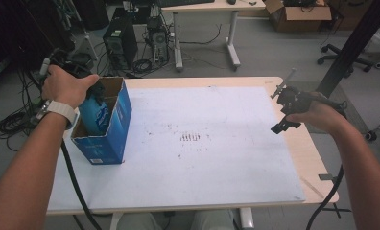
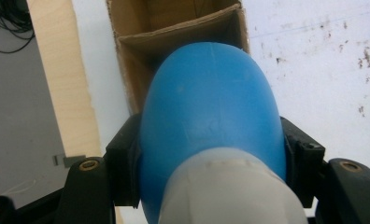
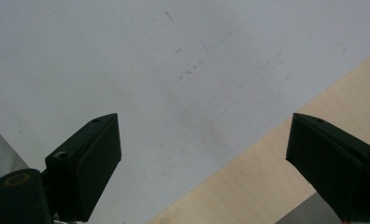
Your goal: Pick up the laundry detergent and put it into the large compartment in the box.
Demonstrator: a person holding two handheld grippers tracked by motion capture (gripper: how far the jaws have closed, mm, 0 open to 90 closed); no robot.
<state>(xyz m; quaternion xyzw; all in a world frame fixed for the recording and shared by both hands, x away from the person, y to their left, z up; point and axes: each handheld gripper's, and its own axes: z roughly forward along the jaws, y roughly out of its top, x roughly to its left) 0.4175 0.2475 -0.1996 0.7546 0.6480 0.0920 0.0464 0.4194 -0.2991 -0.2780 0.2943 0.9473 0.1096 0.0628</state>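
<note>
- Nearest the person, the bench (image 1: 178,191) carries a white sheet marked with faint brown specks; bare pale wood shows along its right edge.
- At the bench's left edge stands an open blue cardboard box (image 1: 112,125), brown inside.
- The left gripper (image 2: 211,154) grasps a blue bottle (image 2: 211,107) by its shoulder, both jaws pressed on its sides above a pale grey cap end. The bottle hangs partly inside the box's open top, bottom end first.
- Judged step: lowering the bottle into the box. The next move likely calls for sinking it straight down clear of the cardboard walls, then letting go once it rests on the bottom.
- Over the bench's right edge, the right gripper (image 3: 202,158) hovers with jaws spread wide and nothing between them.
- Beyond the far edge lie a grey floor, computer towers (image 1: 121,40) with tangled cables, a second desk (image 1: 207,7) and a cardboard carton (image 1: 298,14).
</note>
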